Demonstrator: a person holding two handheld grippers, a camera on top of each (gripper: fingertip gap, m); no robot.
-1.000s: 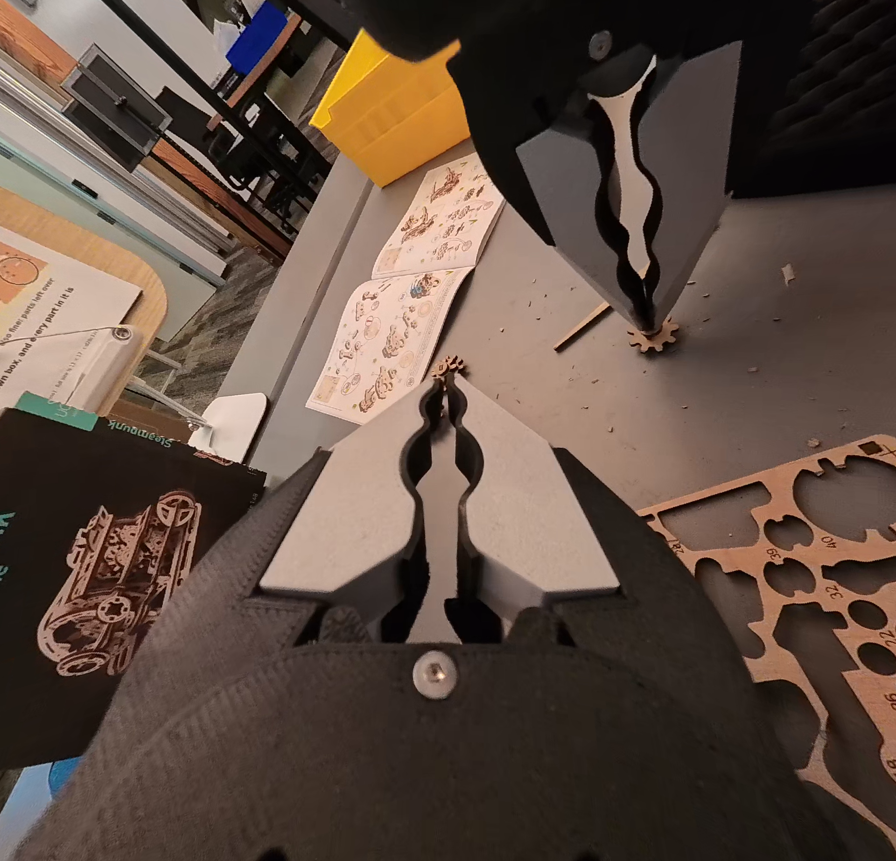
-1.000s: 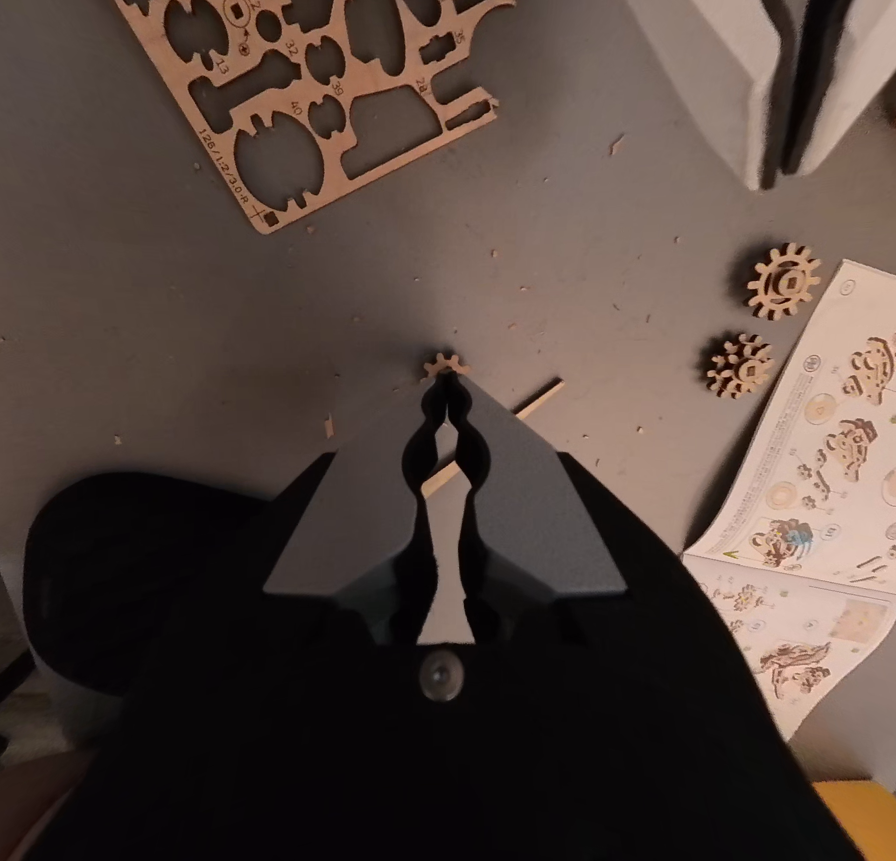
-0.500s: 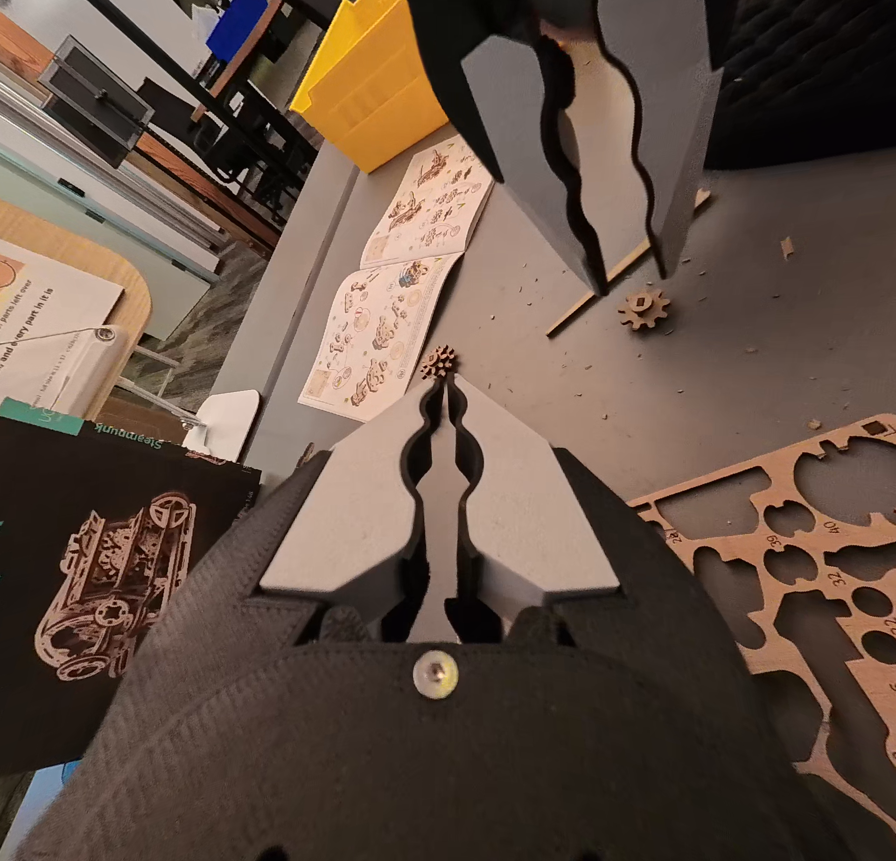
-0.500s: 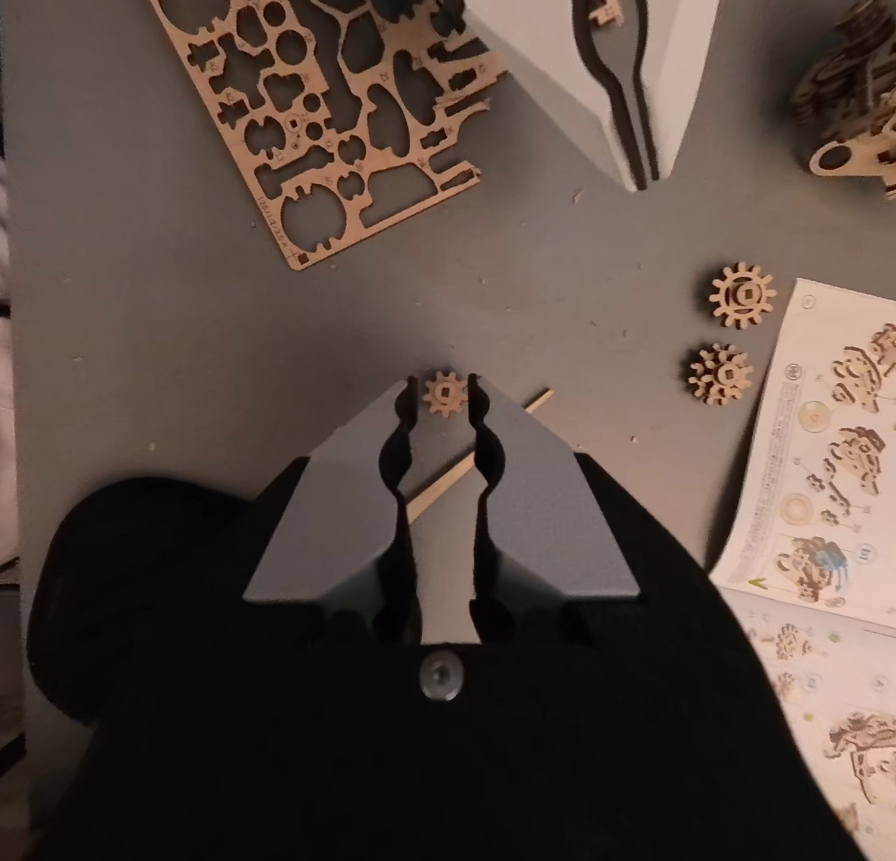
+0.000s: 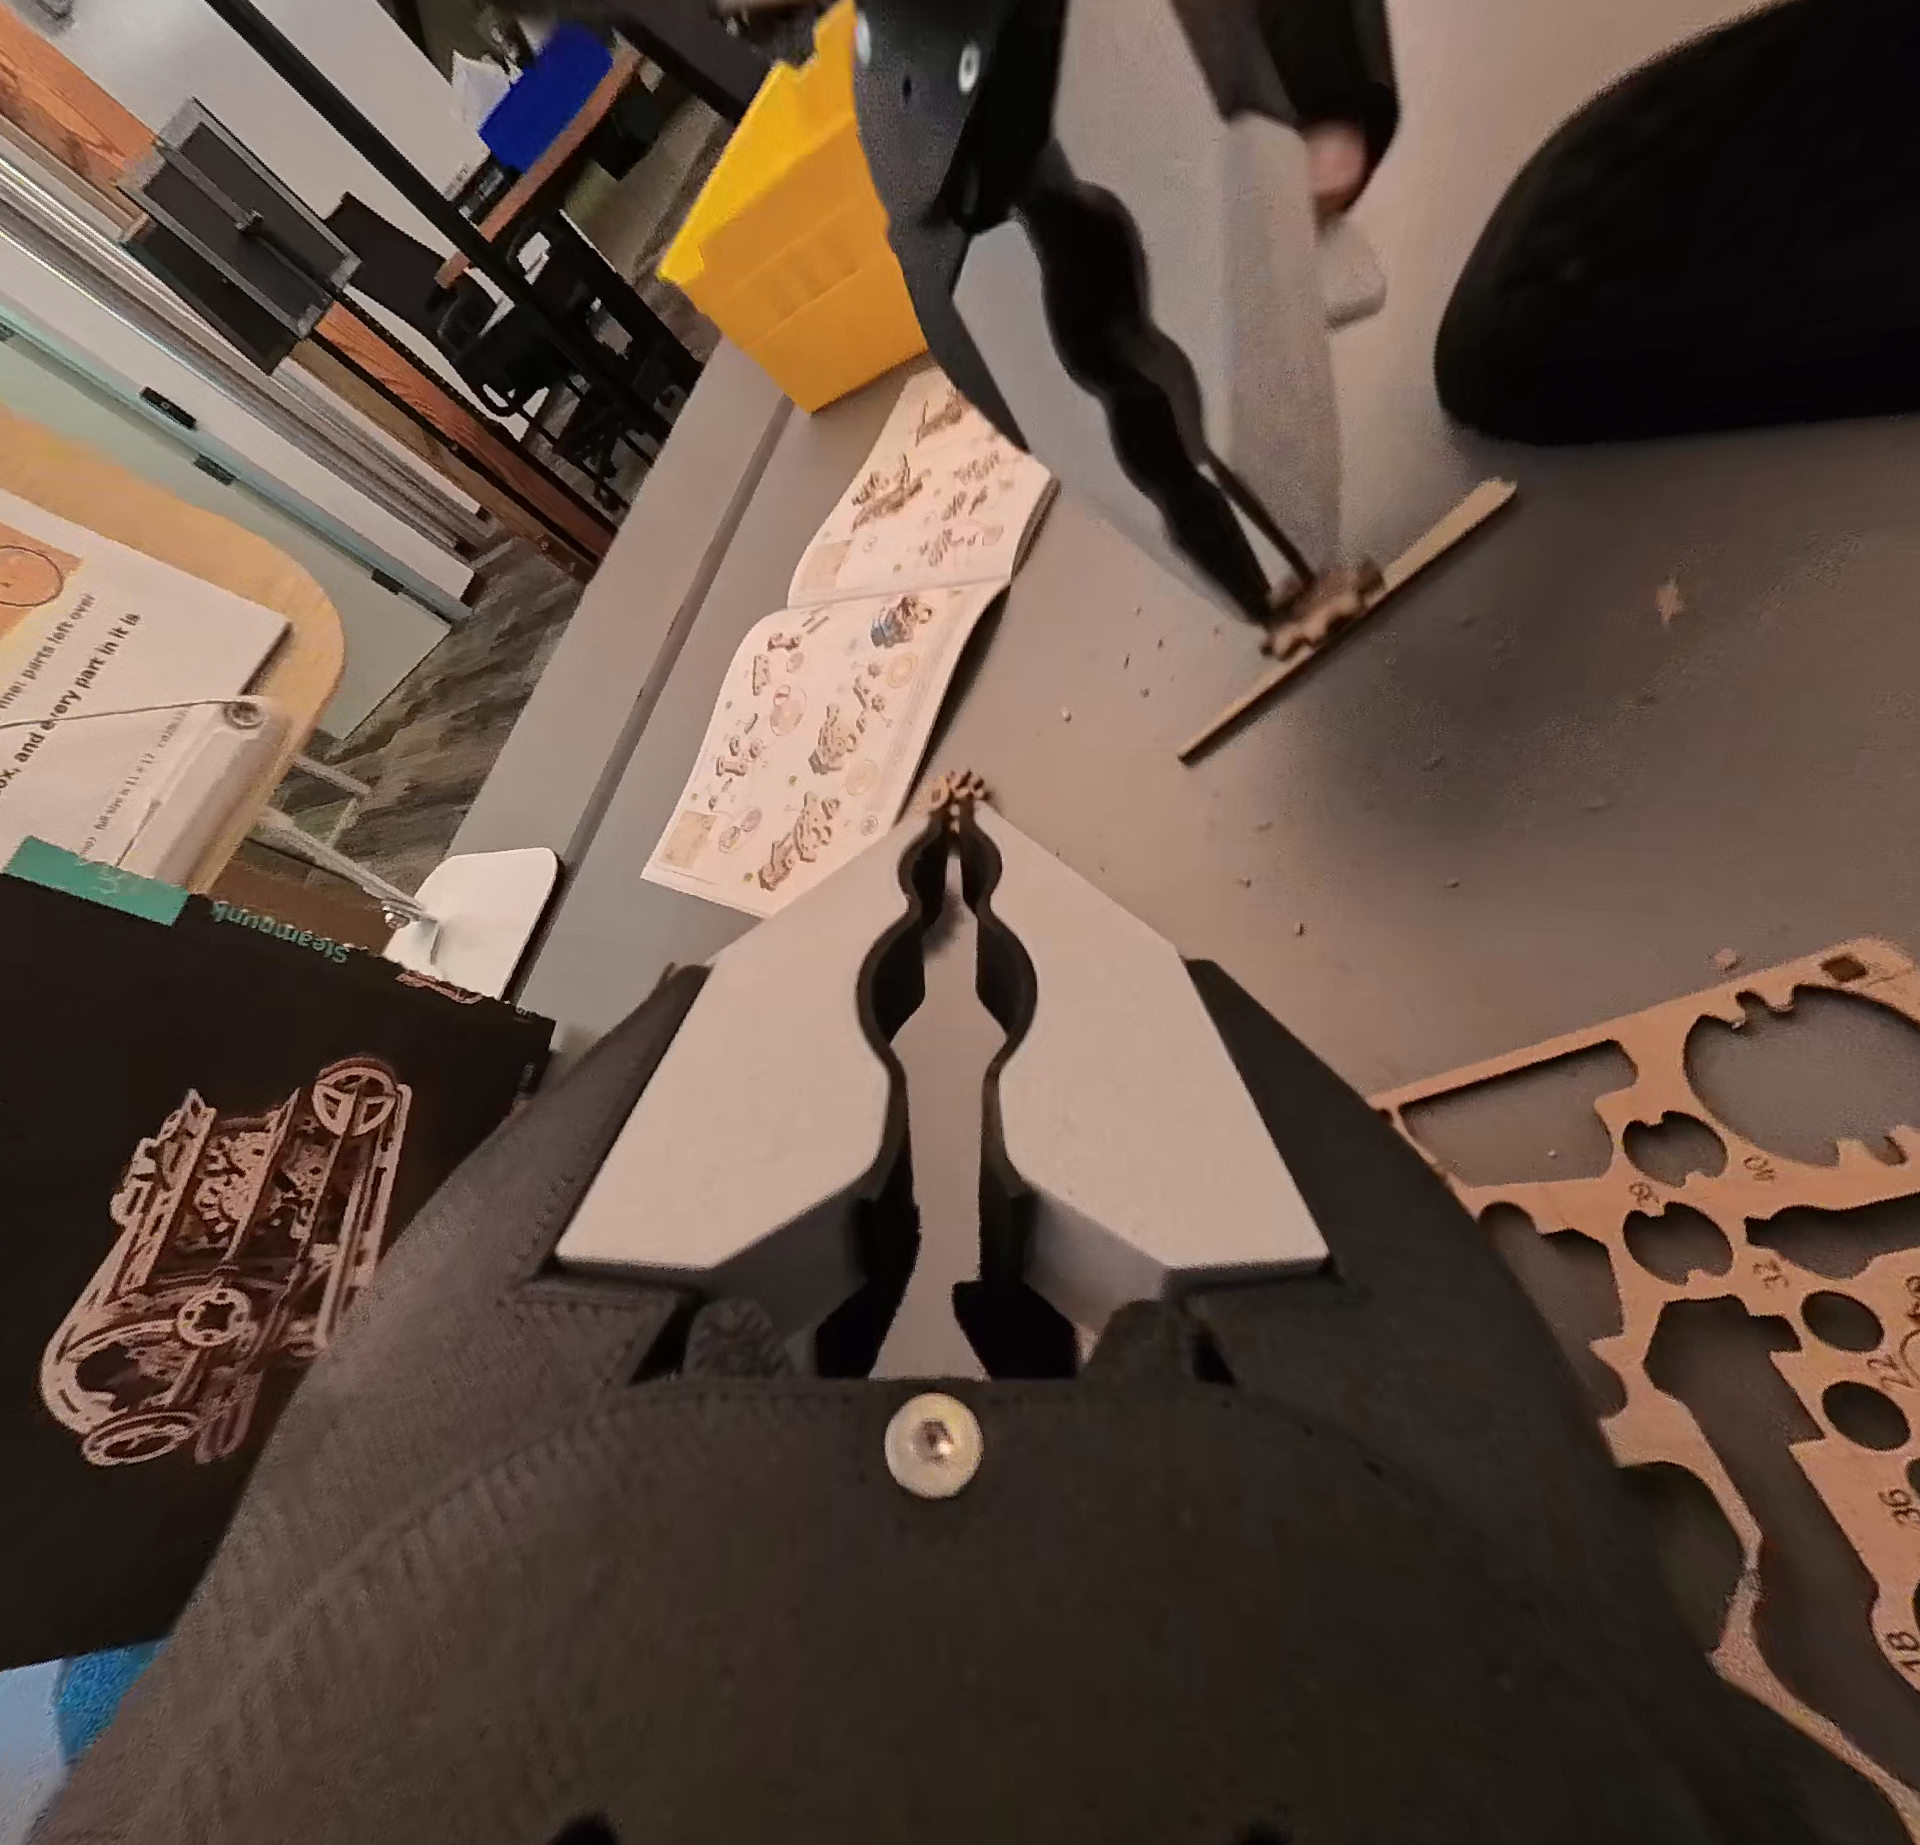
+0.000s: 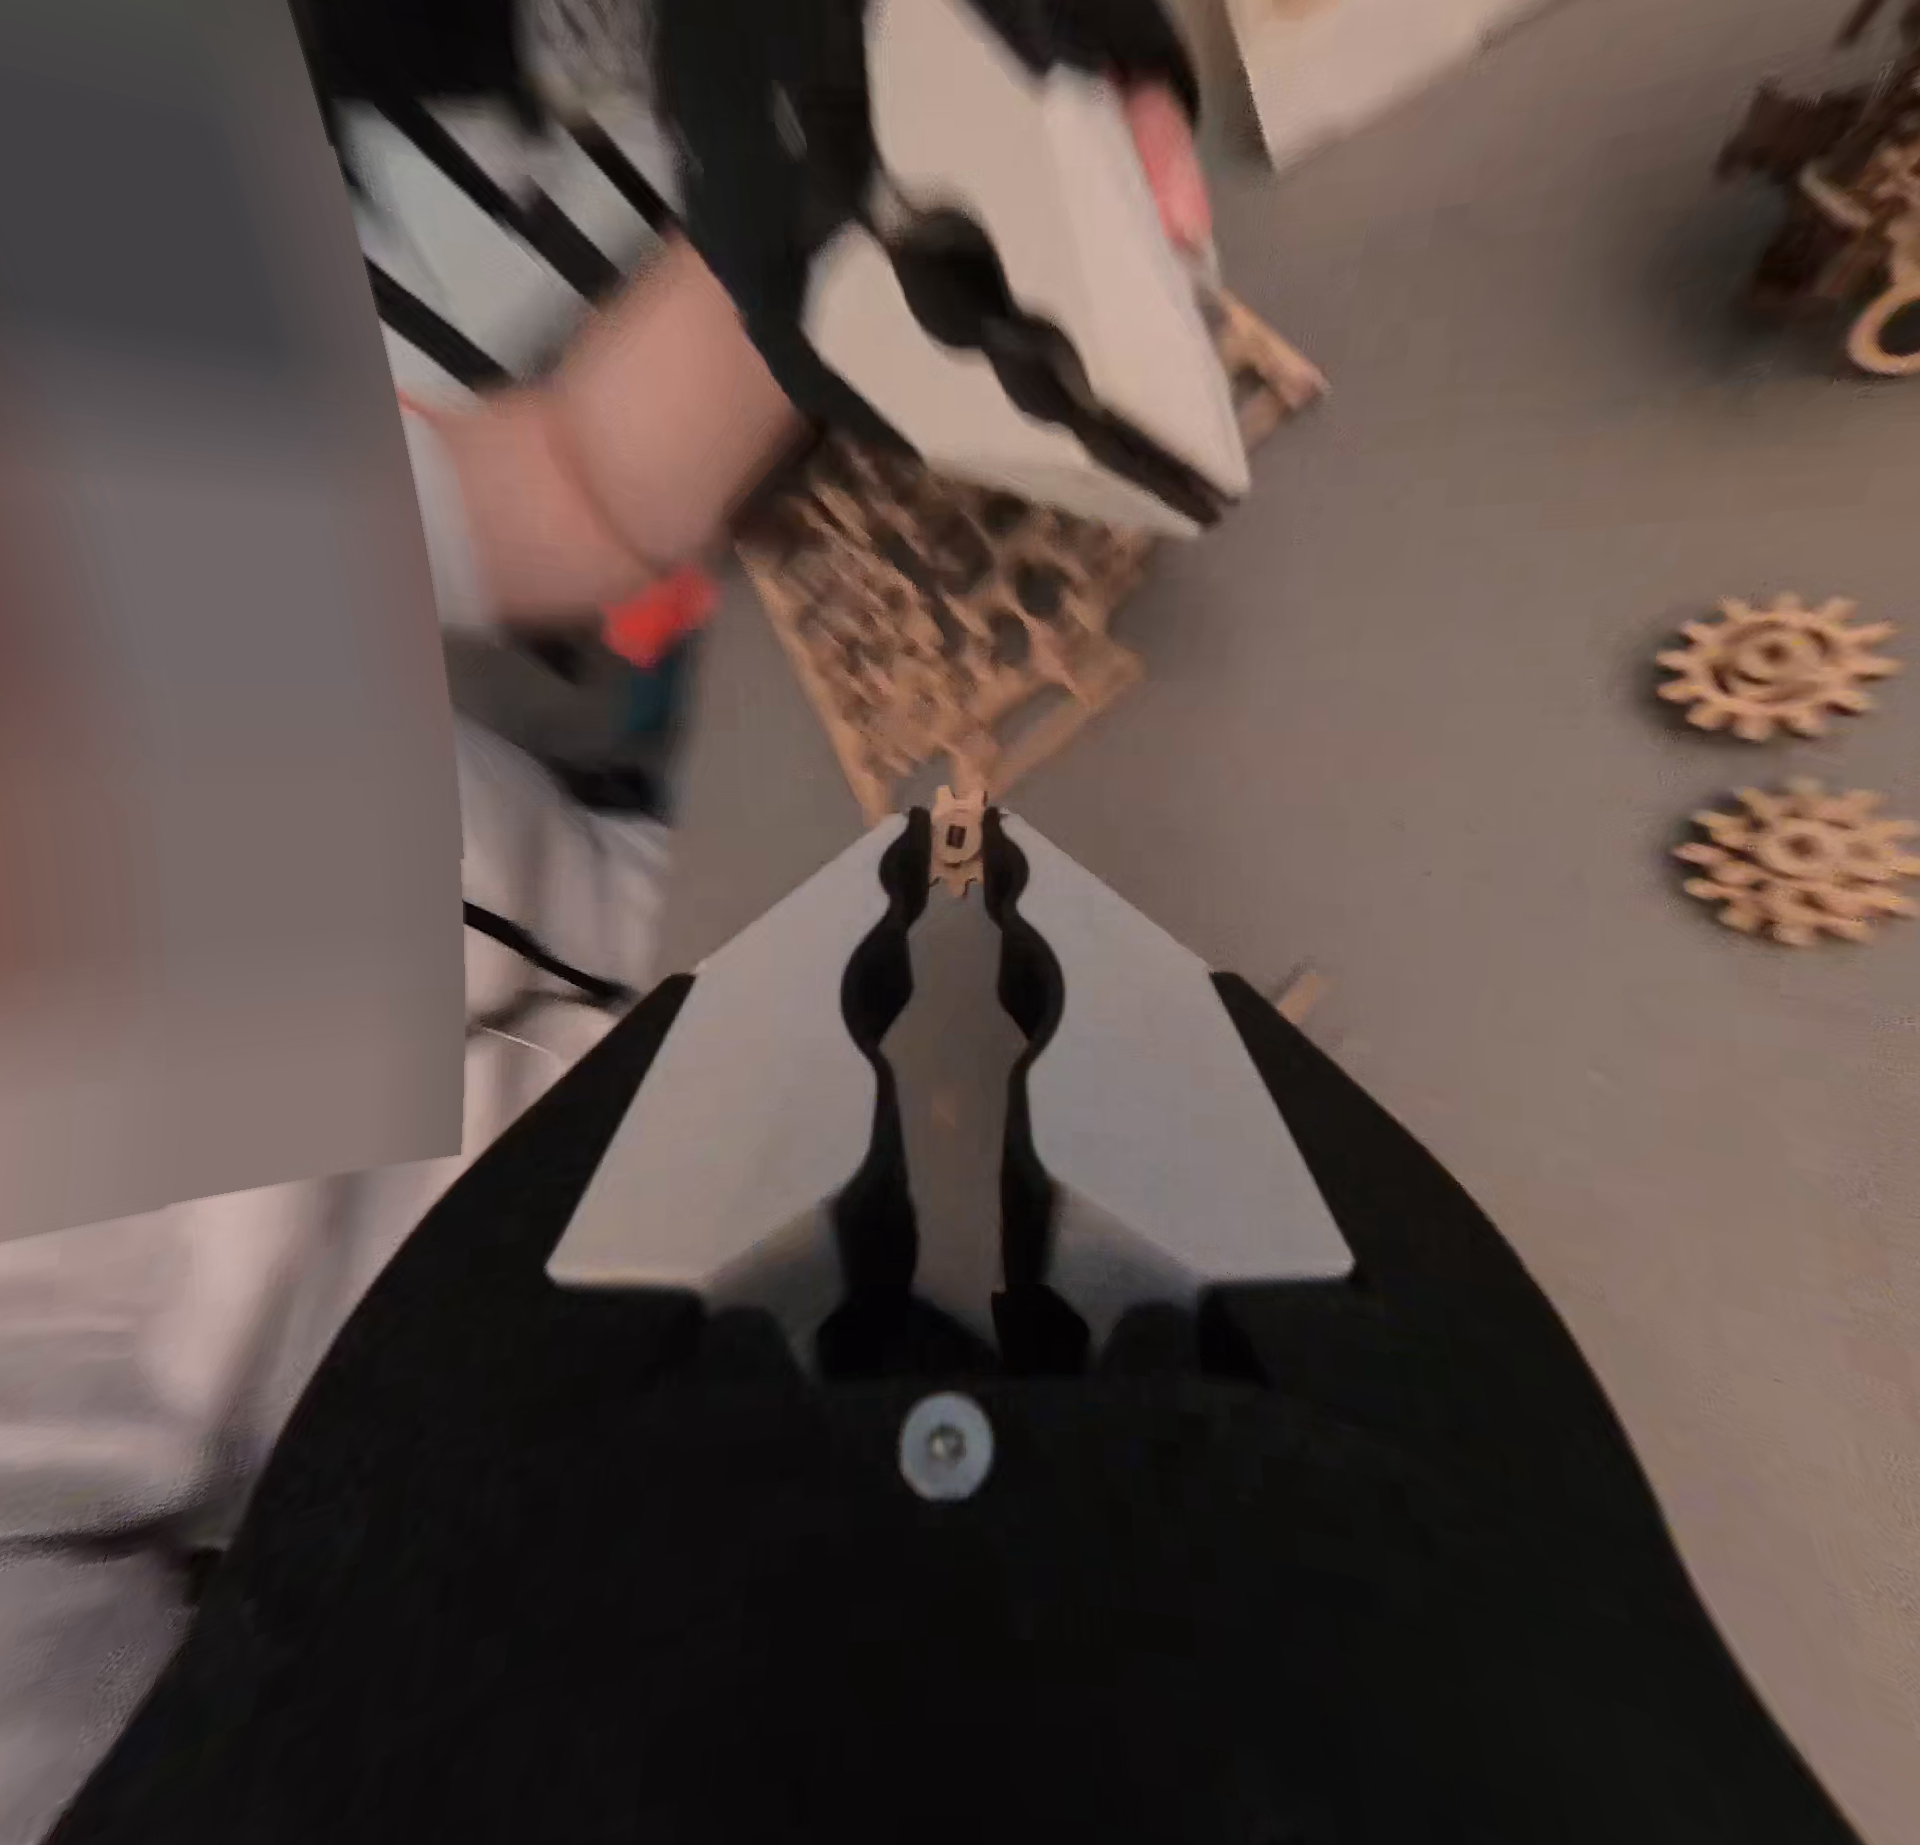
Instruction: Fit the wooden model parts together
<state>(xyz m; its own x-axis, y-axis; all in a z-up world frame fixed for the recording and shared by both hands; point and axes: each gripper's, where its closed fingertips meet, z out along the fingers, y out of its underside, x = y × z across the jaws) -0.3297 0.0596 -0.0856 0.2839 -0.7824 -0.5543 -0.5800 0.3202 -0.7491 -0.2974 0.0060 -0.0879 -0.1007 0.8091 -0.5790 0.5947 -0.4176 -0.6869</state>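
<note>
My right gripper (image 6: 956, 829) is shut on a small wooden gear (image 6: 958, 850), which stands edge-on between its tips. In the left wrist view this gripper (image 5: 1288, 600) holds the gear (image 5: 1325, 600) low at the table, against a thin wooden stick (image 5: 1455, 533). My left gripper (image 5: 956, 824) is shut, with nothing seen between its fingers; a gear (image 5: 958, 789) on the table peeks out just beyond its tips. In the right wrist view the left gripper (image 6: 1195, 486) hovers over the table. Two larger gears (image 6: 1777, 668) (image 6: 1803, 860) lie to the right.
A punched-out wooden sheet (image 5: 1787, 1546) lies at the right and is blurred in the right wrist view (image 6: 935, 600). An open instruction booklet (image 5: 831, 725), a yellow bin (image 5: 800, 268), a black box (image 5: 208, 1224) and a partly built model (image 6: 1849, 185) surround the work area. My right fingertips sit around 7 cm from my left ones.
My right gripper was open around the small gear half a second ago; it has now shut on it and tilted over. The left gripper stays shut and has shifted only a little.
</note>
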